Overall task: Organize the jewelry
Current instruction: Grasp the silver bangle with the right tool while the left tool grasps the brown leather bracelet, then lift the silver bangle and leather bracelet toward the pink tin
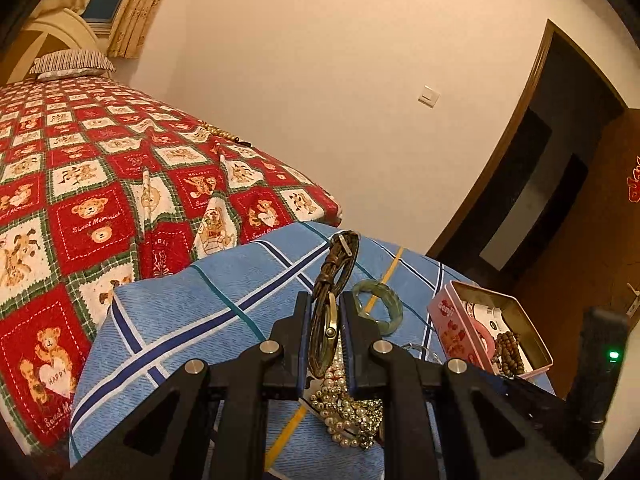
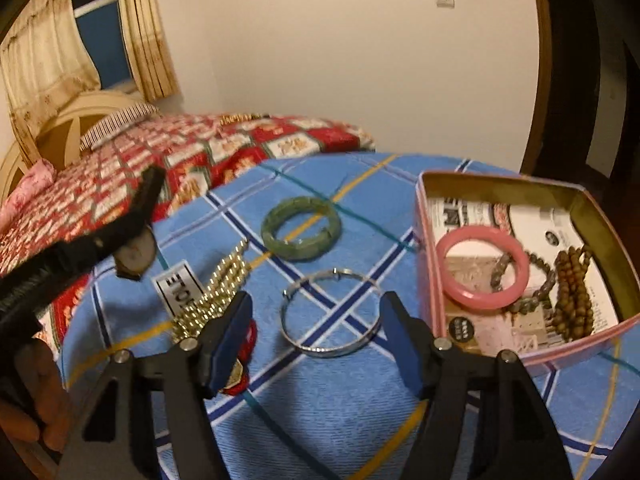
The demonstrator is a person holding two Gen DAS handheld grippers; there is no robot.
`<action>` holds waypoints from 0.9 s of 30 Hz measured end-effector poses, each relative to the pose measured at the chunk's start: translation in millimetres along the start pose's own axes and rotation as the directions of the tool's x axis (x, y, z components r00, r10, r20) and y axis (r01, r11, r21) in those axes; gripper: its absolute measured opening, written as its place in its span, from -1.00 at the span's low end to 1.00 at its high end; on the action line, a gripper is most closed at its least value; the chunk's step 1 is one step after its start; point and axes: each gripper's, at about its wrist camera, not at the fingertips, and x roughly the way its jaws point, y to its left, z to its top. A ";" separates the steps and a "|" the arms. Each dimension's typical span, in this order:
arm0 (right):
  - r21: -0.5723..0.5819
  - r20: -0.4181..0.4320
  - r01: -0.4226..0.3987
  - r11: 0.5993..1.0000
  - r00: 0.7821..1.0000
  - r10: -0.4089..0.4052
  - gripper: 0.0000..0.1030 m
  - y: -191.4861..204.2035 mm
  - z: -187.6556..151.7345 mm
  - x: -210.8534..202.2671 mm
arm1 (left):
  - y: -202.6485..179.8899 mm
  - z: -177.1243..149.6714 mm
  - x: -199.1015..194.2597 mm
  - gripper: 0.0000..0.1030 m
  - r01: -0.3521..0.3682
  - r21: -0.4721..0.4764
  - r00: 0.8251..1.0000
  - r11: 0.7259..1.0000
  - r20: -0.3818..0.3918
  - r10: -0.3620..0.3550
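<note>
A: Where does everything sit, taking the pink tin [image 2: 520, 272] as the mark?

B: Inside the tin lie a pink bangle [image 2: 480, 272] and brown bead strings [image 2: 572, 288]. Just beside its open side, on the blue checked cloth [image 2: 320, 392], is the silver bangle [image 2: 330, 312]; the green bangle [image 2: 301, 227] is a little further from the tin, and the pearl and gold chains [image 2: 216, 292] further still.

A: And the watch?

B: The left gripper [image 1: 325, 320] has its jaws clamped on the watch [image 1: 326, 328], case between the pads, strap sticking up, lifted clear of the cloth and well apart from the tin.

A: How will it handle?

B: Light, I judge, with a stiff case and a floppy strap; the case is the sound place to hold.

A: The right gripper [image 2: 316, 340]?

B: Its jaws stand apart, holding nothing, straddling the silver bangle without touching. That bangle looks thin, rigid and slippery; pinching across one side of the rim seems best.
</note>
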 end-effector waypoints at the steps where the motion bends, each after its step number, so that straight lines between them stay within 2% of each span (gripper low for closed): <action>1: -0.003 -0.017 0.010 1.000 1.000 -0.010 0.31 0.1 0.3 3.2 | -1.2 -0.4 -1.1 -0.74 -0.001 0.006 1.000 1.000 0.000 0.001; 5: 0.003 -0.121 0.047 0.999 0.992 -0.047 0.31 -2.6 -0.1 23.2 | -5.0 -1.6 -1.8 -0.74 -0.009 0.027 1.000 1.000 -0.005 0.009; 8: 0.039 -0.119 0.033 0.999 0.993 -0.028 0.32 -10.2 1.7 25.0 | -4.6 -2.1 -0.8 -0.74 -0.010 0.024 1.000 1.000 -0.007 0.010; 12: -0.040 -0.147 0.041 0.998 0.988 -0.047 0.66 1.1 3.4 32.9 | -3.9 -2.9 -1.0 -0.74 -0.010 0.020 1.000 1.000 -0.009 0.011; 13: -0.061 -0.154 0.052 0.997 0.986 -0.061 0.67 5.8 3.6 35.6 | -4.1 -3.0 -0.9 -0.74 -0.011 0.021 1.000 1.000 -0.010 0.011; 14: -0.076 -0.157 0.067 0.995 0.985 -0.078 0.66 8.4 2.6 36.6 | -4.2 -3.1 -0.8 -0.74 -0.011 0.021 1.000 1.000 -0.011 0.011; 16: -0.072 -0.146 0.089 0.993 0.984 -0.099 0.35 6.1 2.2 34.9 | -4.4 -3.4 -0.5 -0.74 -0.011 0.022 1.000 1.000 -0.013 0.011; 20: -0.047 -0.139 0.067 0.997 0.988 -0.073 0.34 -1.8 1.5 30.4 | -4.4 -3.0 0.9 -0.74 -0.013 0.022 1.000 1.000 -0.019 0.014; 22: -0.017 -0.124 0.030 0.999 0.992 -0.032 0.33 -6.2 1.7 26.4 | -4.6 -3.3 0.6 -0.74 -0.011 0.022 1.000 1.000 -0.018 0.011; 23: 0.023 -0.097 -0.027 0.999 0.995 0.029 0.33 -13.6 0.1 17.6 | -4.8 -3.2 0.8 -0.74 -0.011 0.022 1.000 1.000 -0.018 0.012; 25: 0.068 -0.011 -0.091 0.993 0.996 0.092 0.33 -22.9 -0.2 1.2 | -5.5 -2.9 0.7 -0.74 -0.008 0.026 1.000 1.000 -0.016 0.009; 27: 0.074 0.095 -0.115 0.991 0.990 0.108 0.34 -26.4 1.5 -20.2 | -7.0 -2.6 0.6 -0.74 -0.005 0.033 1.000 0.999 -0.015 0.006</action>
